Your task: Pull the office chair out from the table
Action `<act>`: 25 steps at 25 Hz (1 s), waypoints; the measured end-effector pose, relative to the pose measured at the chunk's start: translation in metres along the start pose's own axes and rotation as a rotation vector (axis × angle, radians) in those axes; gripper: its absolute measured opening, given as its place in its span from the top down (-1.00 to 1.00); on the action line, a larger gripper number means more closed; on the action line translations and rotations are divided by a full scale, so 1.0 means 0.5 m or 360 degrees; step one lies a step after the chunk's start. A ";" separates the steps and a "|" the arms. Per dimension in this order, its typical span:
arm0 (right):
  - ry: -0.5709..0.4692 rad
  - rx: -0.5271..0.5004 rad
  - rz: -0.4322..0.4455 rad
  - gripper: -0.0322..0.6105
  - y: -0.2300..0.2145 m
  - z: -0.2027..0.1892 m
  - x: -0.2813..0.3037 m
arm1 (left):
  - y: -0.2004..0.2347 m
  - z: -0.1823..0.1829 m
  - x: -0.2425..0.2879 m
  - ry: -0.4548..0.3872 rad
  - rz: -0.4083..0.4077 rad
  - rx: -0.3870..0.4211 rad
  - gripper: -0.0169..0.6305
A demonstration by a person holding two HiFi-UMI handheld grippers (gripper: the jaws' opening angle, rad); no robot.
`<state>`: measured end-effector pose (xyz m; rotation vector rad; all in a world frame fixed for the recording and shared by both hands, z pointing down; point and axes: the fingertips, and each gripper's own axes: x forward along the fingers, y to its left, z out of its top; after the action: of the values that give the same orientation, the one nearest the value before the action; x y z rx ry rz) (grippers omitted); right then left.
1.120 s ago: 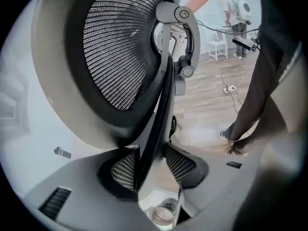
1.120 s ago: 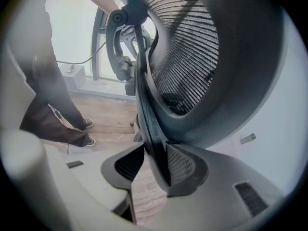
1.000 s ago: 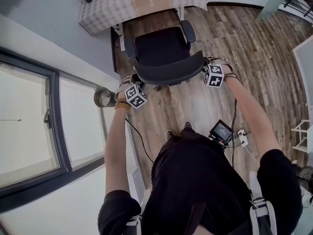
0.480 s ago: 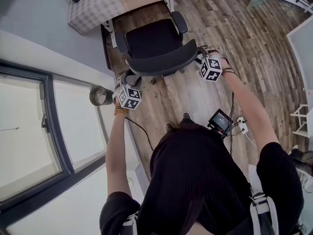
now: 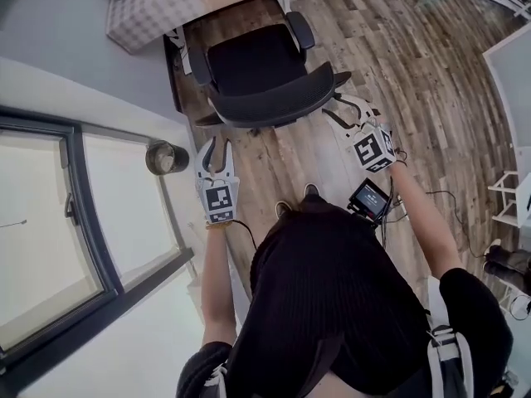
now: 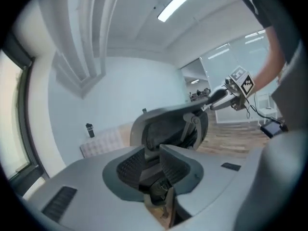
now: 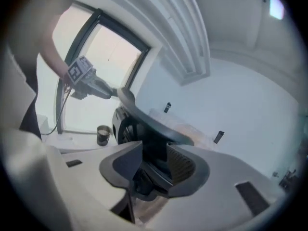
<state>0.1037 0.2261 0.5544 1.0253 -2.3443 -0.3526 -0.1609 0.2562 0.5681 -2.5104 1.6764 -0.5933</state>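
1. A second ago both sets of jaws were at the ends of the chair's backrest (image 5: 278, 106). Now I see both hands lifted off it and drawn back towards the person.
2. The left gripper (image 5: 216, 144) hangs over the wooden floor (image 5: 373, 48), well apart from the backrest. Its jaws stand apart with nothing between them, though they have just been closing a little after opening wide. In the left gripper view the chair shows only through the gap, farther off.
3. The right gripper (image 5: 338, 108) sits near the right end of the backrest but does not touch it. Its jaws are also apart and empty, and have just eased in slightly.
4. The office chair (image 5: 257, 69) stands on the floor with its whole seat in sight. Its front is near the edge of the cloth-covered worktop (image 5: 153, 15), not tucked under it.
5. I judge this as the let-go after the pull: the chair is left standing free, and the task looks done or very nearly so. If it needs to come out farther, I'd have to take hold of the backrest again.
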 end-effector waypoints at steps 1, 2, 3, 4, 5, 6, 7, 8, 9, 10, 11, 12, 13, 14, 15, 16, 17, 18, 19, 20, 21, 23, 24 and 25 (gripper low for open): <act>-0.0038 0.0081 -0.0022 0.46 -0.001 0.020 -0.011 | 0.005 0.024 -0.010 -0.0055 0.0030 -0.0019 0.71; -0.0077 0.0172 -0.0042 0.59 -0.005 0.038 -0.023 | 0.009 0.050 -0.018 -0.0105 0.0048 -0.0023 0.72; -0.0122 0.0264 -0.0061 0.59 -0.013 0.056 -0.036 | 0.012 0.077 -0.024 -0.0154 0.0058 -0.0021 0.72; -0.0169 0.0348 -0.0079 0.59 -0.021 0.073 -0.049 | 0.015 0.106 -0.029 -0.0203 0.0065 -0.0017 0.73; -0.0212 0.0415 -0.0094 0.59 -0.029 0.089 -0.062 | 0.018 0.136 -0.035 -0.0250 0.0074 -0.0019 0.73; -0.0251 0.0464 -0.0106 0.59 -0.035 0.104 -0.074 | 0.020 0.167 -0.041 -0.0297 0.0085 -0.0031 0.73; -0.0289 0.0495 -0.0117 0.59 -0.040 0.120 -0.083 | 0.022 0.198 -0.046 -0.0344 0.0097 -0.0051 0.74; -0.0330 0.0512 -0.0130 0.59 -0.046 0.138 -0.091 | 0.024 0.229 -0.049 -0.0388 0.0110 -0.0069 0.79; -0.0372 0.0522 -0.0146 0.59 -0.053 0.157 -0.098 | 0.025 0.257 -0.051 -0.0428 0.0123 -0.0079 0.80; -0.0415 0.0527 -0.0167 0.60 -0.060 0.177 -0.105 | 0.024 0.283 -0.051 -0.0466 0.0135 -0.0083 0.80; -0.0460 0.0529 -0.0192 0.63 -0.066 0.199 -0.112 | 0.022 0.307 -0.053 -0.0504 0.0145 -0.0089 0.82; -0.0508 0.0529 -0.0219 0.73 -0.071 0.223 -0.121 | 0.020 0.329 -0.054 -0.0538 0.0152 -0.0100 0.82; -0.0557 0.0530 -0.0245 0.77 -0.075 0.247 -0.129 | 0.017 0.348 -0.057 -0.0566 0.0157 -0.0115 0.82; -0.0607 0.0535 -0.0270 0.77 -0.076 0.272 -0.137 | 0.014 0.363 -0.060 -0.0591 0.0163 -0.0130 0.87; -0.0656 0.0541 -0.0292 0.81 -0.077 0.296 -0.145 | 0.011 0.377 -0.065 -0.0614 0.0169 -0.0143 0.92; -0.0700 0.0545 -0.0312 0.88 -0.076 0.318 -0.152 | 0.007 0.388 -0.069 -0.0634 0.0178 -0.0150 0.96; -0.0735 0.0545 -0.0331 0.88 -0.074 0.337 -0.157 | 0.004 0.396 -0.073 -0.0651 0.0190 -0.0153 0.97; -0.0759 0.0545 -0.0349 0.88 -0.070 0.352 -0.161 | 0.002 0.403 -0.077 -0.0664 0.0207 -0.0154 0.97; -0.0775 0.0551 -0.0367 0.88 -0.065 0.363 -0.163 | -0.001 0.407 -0.081 -0.0675 0.0227 -0.0158 0.97; -0.0787 0.0566 -0.0382 0.88 -0.059 0.371 -0.165 | -0.003 0.410 -0.085 -0.0683 0.0249 -0.0164 0.97; -0.0793 0.0586 -0.0392 0.88 -0.052 0.375 -0.165 | -0.007 0.413 -0.089 -0.0687 0.0271 -0.0171 0.97; -0.0781 0.0626 -0.0405 0.88 -0.036 0.375 -0.165 | -0.018 0.414 -0.096 -0.0676 0.0298 -0.0189 0.97; -0.0765 0.0644 -0.0408 0.88 -0.026 0.374 -0.164 | -0.025 0.415 -0.100 -0.0668 0.0299 -0.0200 0.97; -0.0746 0.0659 -0.0407 0.88 -0.017 0.373 -0.162 | -0.031 0.416 -0.105 -0.0665 0.0294 -0.0212 0.97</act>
<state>0.0452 0.2837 0.3680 1.5906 -2.7796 -0.2210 -0.0920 0.2769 0.3653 -2.3089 1.7944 0.0595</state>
